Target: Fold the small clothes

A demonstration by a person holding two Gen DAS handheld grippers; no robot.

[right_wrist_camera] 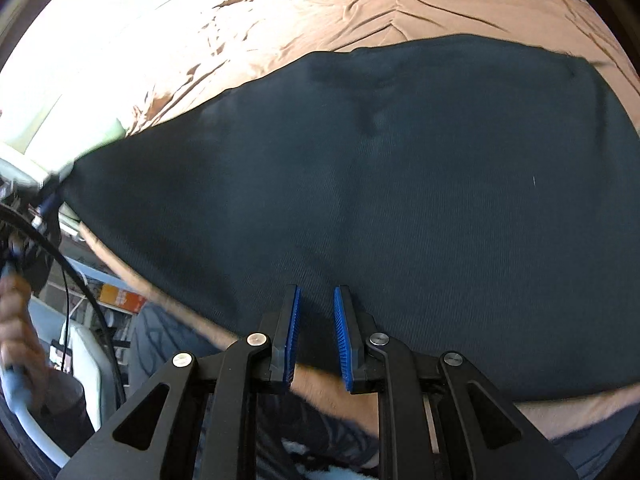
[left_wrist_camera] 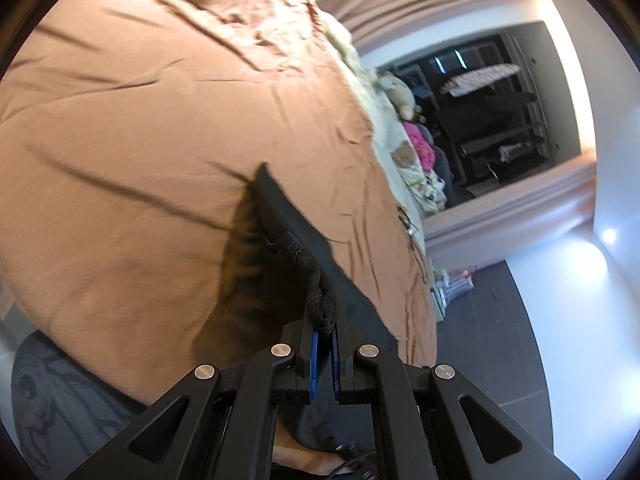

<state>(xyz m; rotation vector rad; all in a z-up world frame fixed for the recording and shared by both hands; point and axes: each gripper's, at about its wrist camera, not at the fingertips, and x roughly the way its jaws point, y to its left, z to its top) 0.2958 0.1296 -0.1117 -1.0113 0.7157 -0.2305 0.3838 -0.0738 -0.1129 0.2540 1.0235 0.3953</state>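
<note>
While the black garment (right_wrist_camera: pixel 400 208) was spread flat across the near part of the brown bedsheet (right_wrist_camera: pixel 360 12), its bunched edge was pinched tight in the left gripper (left_wrist_camera: pixel 324 344); the right gripper (right_wrist_camera: pixel 316 336) was held just above the cloth, jaws parted, nothing grasped.

Home bedroom, brown-sheeted bed (left_wrist_camera: pixel 160 100), stuffed toy (left_wrist_camera: pixel 402 96)

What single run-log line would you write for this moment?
left gripper: shut on black garment edge | right gripper: open above garment | surface: brown bedsheet | fold: not finished
</note>
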